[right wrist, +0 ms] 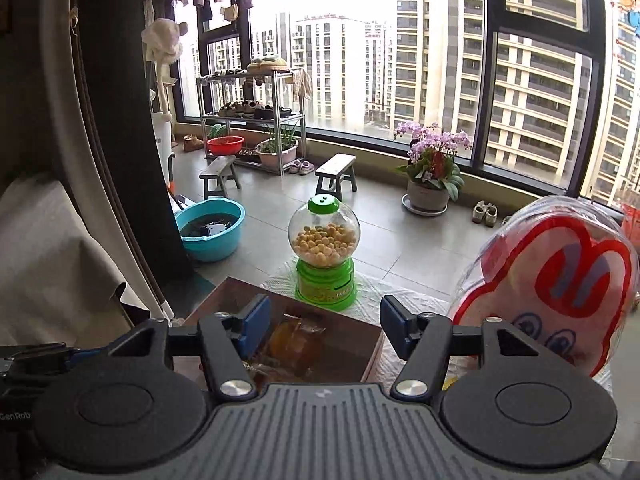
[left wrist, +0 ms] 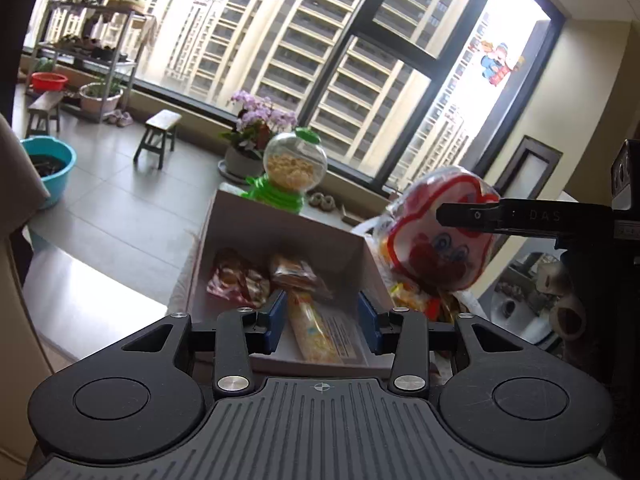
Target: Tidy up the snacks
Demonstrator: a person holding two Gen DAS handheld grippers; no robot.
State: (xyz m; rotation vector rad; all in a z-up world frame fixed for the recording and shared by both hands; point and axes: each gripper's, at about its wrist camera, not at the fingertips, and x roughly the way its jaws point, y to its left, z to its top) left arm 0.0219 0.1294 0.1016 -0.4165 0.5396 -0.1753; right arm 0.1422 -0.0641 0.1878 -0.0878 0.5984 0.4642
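Blue pads of the left gripper [left wrist: 322, 322] come first, standing apart over the open box [left wrist: 280, 224], with a long snack packet [left wrist: 310, 332] lying between them. Whether the pads press on that packet I cannot tell; it looks to rest on the box floor, its long side running away from the gripper toward the far wall of the box. Two more wrapped snacks, a red and white one [left wrist: 236, 284] and an orange one [left wrist: 298, 274], lie deeper in the box. Just to the right of the box stands a big clear bag with a red cartoon face [left wrist: 436, 240], upright and puffy, its long side pointing up, with more loose snacks at its foot. The right gripper [right wrist: 324, 326] hangs over the box too, its pads apart with nothing between them, and the big bag is just beside its right pad. That is my worry: the bag is tall and light, so a small bump from that gripper could tip it off the bench. The two grippers are also close over one small box and could knock together. Farther back sits a green candy machine [right wrist: 325, 252] on a white cloth.
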